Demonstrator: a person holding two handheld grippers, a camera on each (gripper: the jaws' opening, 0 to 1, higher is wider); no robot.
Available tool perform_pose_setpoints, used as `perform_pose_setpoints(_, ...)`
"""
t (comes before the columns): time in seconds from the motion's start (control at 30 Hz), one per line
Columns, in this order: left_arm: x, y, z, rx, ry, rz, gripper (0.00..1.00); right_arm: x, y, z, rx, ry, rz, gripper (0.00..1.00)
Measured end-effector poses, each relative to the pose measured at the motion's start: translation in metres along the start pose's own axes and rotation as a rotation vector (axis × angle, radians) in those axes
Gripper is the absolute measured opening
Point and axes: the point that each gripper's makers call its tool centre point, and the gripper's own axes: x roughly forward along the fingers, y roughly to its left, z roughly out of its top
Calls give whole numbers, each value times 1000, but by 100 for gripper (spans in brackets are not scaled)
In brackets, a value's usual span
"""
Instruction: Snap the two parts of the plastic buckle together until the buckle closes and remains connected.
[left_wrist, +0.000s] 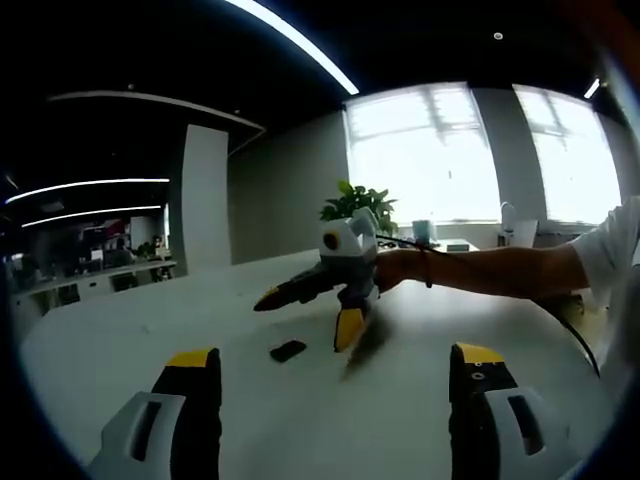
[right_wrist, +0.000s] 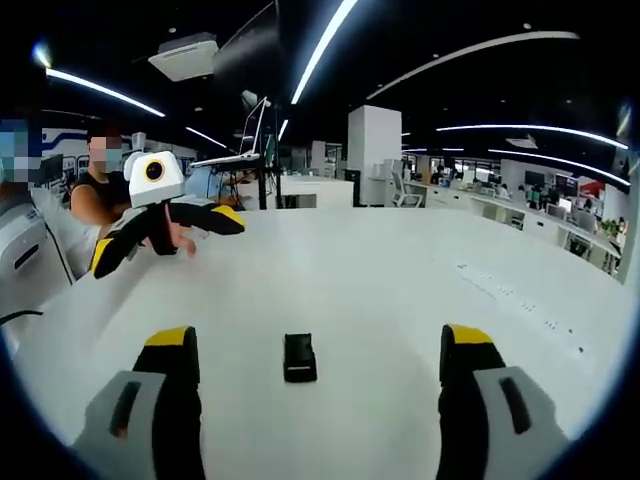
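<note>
Left gripper (left_wrist: 335, 415): jaws spread wide, nothing held, hovering over desk (left_wrist: 120, 340).
Buckle (left_wrist: 288, 350): small dark piece flat on desk, just beyond my left gripper. I cannot tell if it is one part or both joined.
I judge it light, stiff plastic, likely to skid on smooth desk; pinch flat sides, not release tabs.
Right gripper (left_wrist: 305, 310) above buckle, jaws wide apart, empty.
No containers seen.

No text, label, brand or number can be read in either view. Nothing printed is legible on any surface.
</note>
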Motion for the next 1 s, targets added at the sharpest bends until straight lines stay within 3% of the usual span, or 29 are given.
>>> perform_pose_setpoints(1.0, -5, 12, 6, -10, -26, 64, 99, -8, 8, 2, -15, -18, -81, 100)
